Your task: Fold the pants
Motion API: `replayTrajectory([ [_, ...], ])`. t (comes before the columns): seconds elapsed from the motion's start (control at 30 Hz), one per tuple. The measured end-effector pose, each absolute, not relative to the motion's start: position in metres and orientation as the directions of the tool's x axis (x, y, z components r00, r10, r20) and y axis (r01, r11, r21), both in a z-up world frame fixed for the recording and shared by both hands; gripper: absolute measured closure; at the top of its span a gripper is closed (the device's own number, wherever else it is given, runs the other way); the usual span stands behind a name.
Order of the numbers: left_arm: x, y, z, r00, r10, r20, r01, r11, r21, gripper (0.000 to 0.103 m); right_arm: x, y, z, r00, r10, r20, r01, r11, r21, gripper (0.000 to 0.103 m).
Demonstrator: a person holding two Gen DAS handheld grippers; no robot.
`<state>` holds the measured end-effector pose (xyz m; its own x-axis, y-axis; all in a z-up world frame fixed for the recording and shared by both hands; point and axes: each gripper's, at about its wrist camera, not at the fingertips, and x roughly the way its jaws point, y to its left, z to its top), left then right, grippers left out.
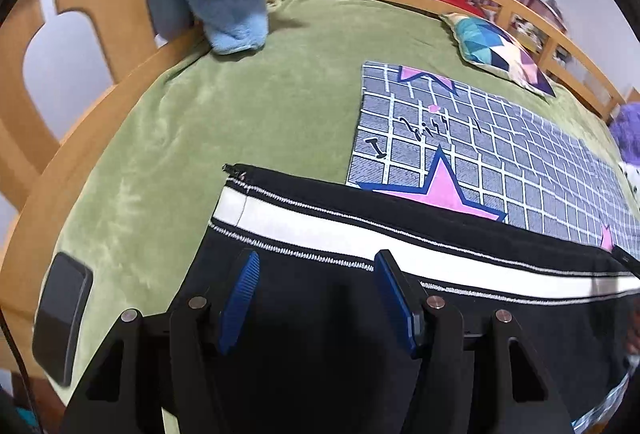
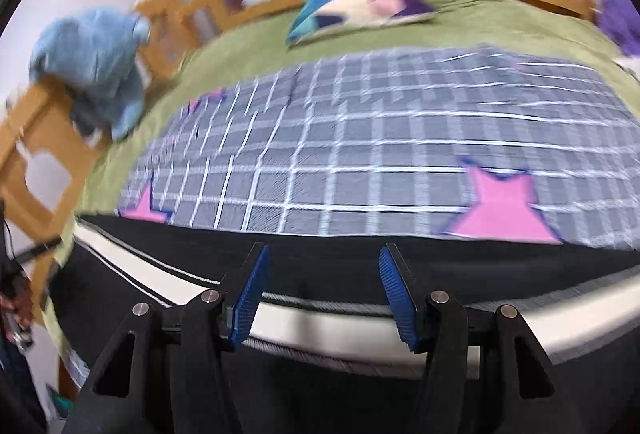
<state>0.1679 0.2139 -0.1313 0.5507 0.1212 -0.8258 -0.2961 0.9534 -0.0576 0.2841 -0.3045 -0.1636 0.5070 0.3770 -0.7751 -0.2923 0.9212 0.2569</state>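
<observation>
Item: pants, black knit w/ 1 white side stripe edged in pale stitching; lies flat on green bedcover, far edge overlapping grid-print mat w/ pink stars; left gripper released, jaws apart above the black cloth, nothing between; right gripper likewise released over the stripe, view blurred. Handling, est.: light, soft, limp; will sag and drag, may cling to plush cover; best pinched at hem corner or along stripe edge, 1 gripper per end.

Right-wrist view motion-blurred; pillow smeared. Pants cut off by bottom edge, partly behind fingers.
</observation>
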Motion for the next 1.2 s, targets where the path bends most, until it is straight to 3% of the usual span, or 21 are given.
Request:
replayTrajectory([
  [0.17,0.168,0.218,-0.146,0.546,0.088,-0.833,-0.262,0.962,-0.070,0.045,0.310,-0.267,-0.215,0.302,0.399,-0.866,-0.435,0.866,0.247,0.047],
  [0.33,0.166,0.232,-0.156,0.553,0.063,-0.831,-0.274,0.956,-0.109,0.045,0.305,-0.236,-0.219,0.348,0.261,-0.901,-0.547,0.837,0.031,0.046],
  [0.47,0.167,0.240,-0.160,0.549,0.069,-0.833,-0.285,0.952,-0.109,0.045,0.311,-0.227,-0.221,0.339,0.250,-0.907,-0.555,0.832,0.023,0.046],
  [0.5,0.167,0.241,-0.161,0.550,0.067,-0.833,-0.287,0.951,-0.112,0.045,0.311,-0.227,-0.222,0.332,0.254,-0.908,-0.563,0.826,0.025,0.064],
  [0.53,0.167,0.243,-0.161,0.550,0.064,-0.832,-0.288,0.951,-0.117,0.045,0.309,-0.227,-0.222,0.316,0.275,-0.908,-0.584,0.811,0.042,0.093],
  [0.63,0.168,0.247,-0.159,0.557,0.068,-0.828,-0.286,0.951,-0.114,0.045,0.299,-0.224,-0.216,0.334,0.267,-0.904,-0.616,0.788,0.005,0.099],
  [0.87,0.181,0.264,-0.154,0.580,0.106,-0.808,-0.326,0.939,-0.111,0.045,0.298,-0.242,-0.180,0.440,0.382,-0.813,-0.551,0.829,0.091,0.099],
  [1.0,0.203,0.272,-0.161,0.579,0.146,-0.802,-0.366,0.926,-0.096,0.045,0.316,-0.228,-0.220,0.387,0.288,-0.876,-0.526,0.849,0.046,0.099],
  [1.1,0.220,0.281,-0.174,0.543,0.155,-0.825,-0.404,0.910,-0.095,0.046,0.312,-0.233,-0.217,0.405,0.307,-0.861,-0.508,0.859,0.068,0.098],
  [1.17,0.232,0.285,-0.186,0.526,0.135,-0.840,-0.409,0.906,-0.110,0.058,0.310,-0.238,-0.214,0.404,0.325,-0.855,-0.505,0.859,0.088,0.099],
  [1.2,0.236,0.284,-0.190,0.514,0.147,-0.845,-0.413,0.906,-0.093,0.071,0.310,-0.239,-0.213,0.406,0.327,-0.853,-0.506,0.858,0.089,0.099],
])
